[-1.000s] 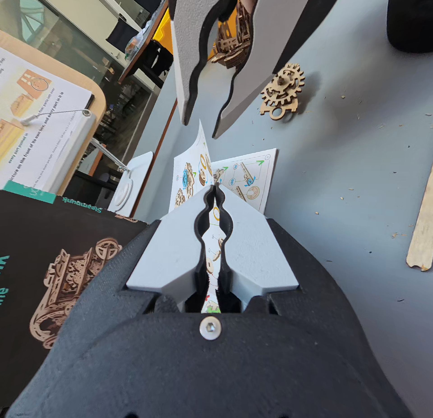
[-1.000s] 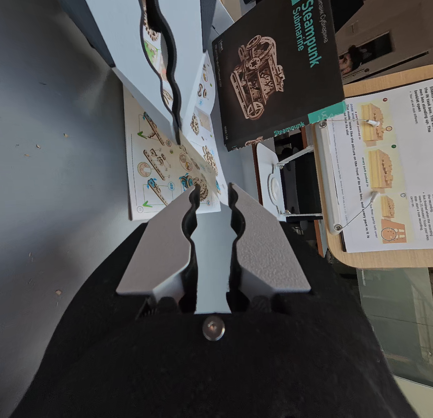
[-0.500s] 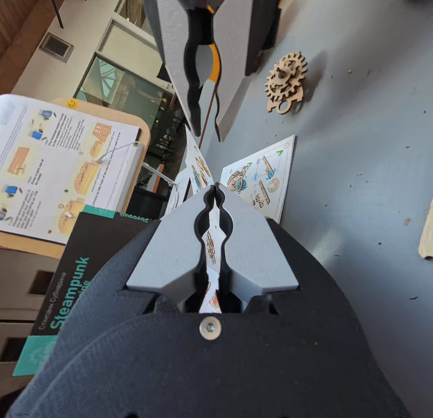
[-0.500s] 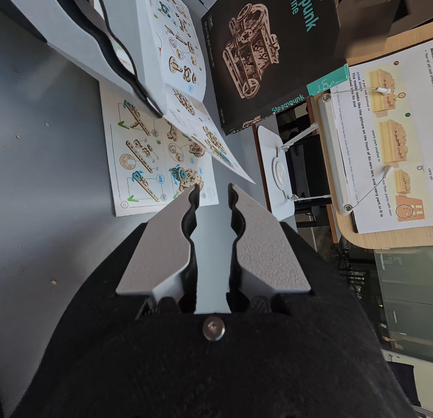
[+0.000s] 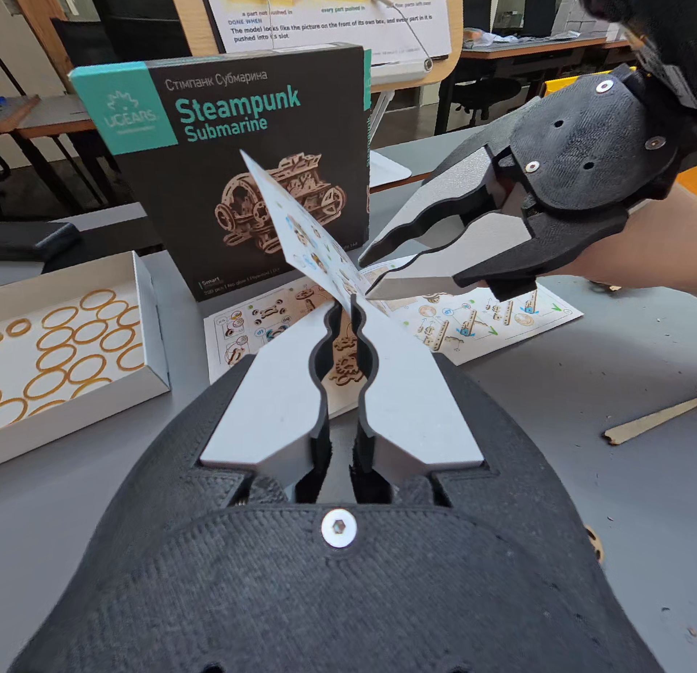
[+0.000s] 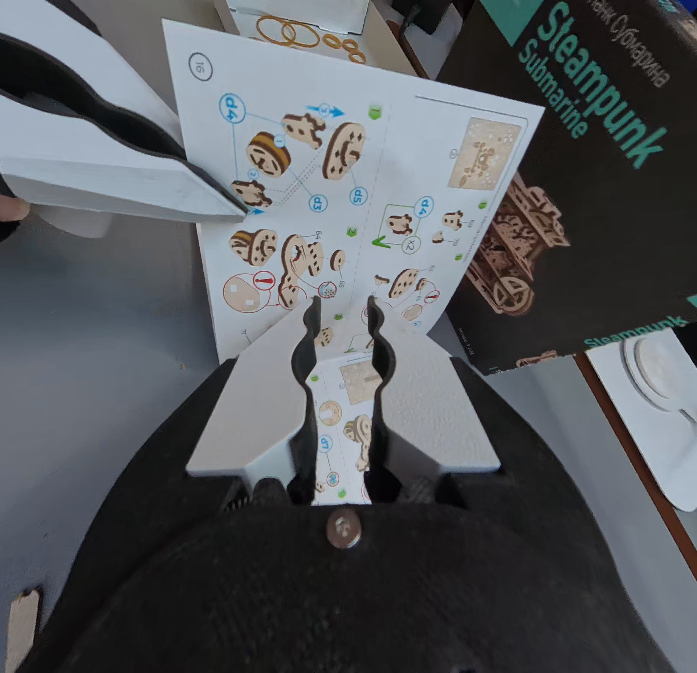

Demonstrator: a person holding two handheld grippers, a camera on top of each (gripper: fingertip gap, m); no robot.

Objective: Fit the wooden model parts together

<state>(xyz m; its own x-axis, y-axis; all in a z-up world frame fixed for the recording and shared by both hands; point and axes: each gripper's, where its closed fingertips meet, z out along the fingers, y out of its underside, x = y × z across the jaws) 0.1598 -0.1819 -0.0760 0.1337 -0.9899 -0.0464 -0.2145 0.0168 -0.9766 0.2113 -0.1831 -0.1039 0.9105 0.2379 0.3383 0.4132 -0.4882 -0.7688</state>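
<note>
My left gripper (image 5: 347, 302) is shut on one page (image 5: 301, 232) of the open instruction booklet (image 5: 471, 327) and holds that page up off the grey table. In the right wrist view the left gripper (image 6: 235, 206) pinches the page (image 6: 339, 165) at its left edge. My right gripper (image 6: 341, 302) is open and empty, low over the booklet's flat pages. It shows from the side in the left wrist view (image 5: 366, 276), its tips just right of the lifted page. No loose wooden model part lies between either pair of fingers.
The black model box (image 5: 226, 165) stands upright behind the booklet. A white tray (image 5: 147, 315) of rubber bands sits at the left. A wooden strip (image 5: 648, 421) lies at the right. A white stand base (image 6: 660, 391) is right of the box.
The left gripper has swung the gripped page up and over, and its view now faces the box. The right gripper has come down close over the booklet, still open.
</note>
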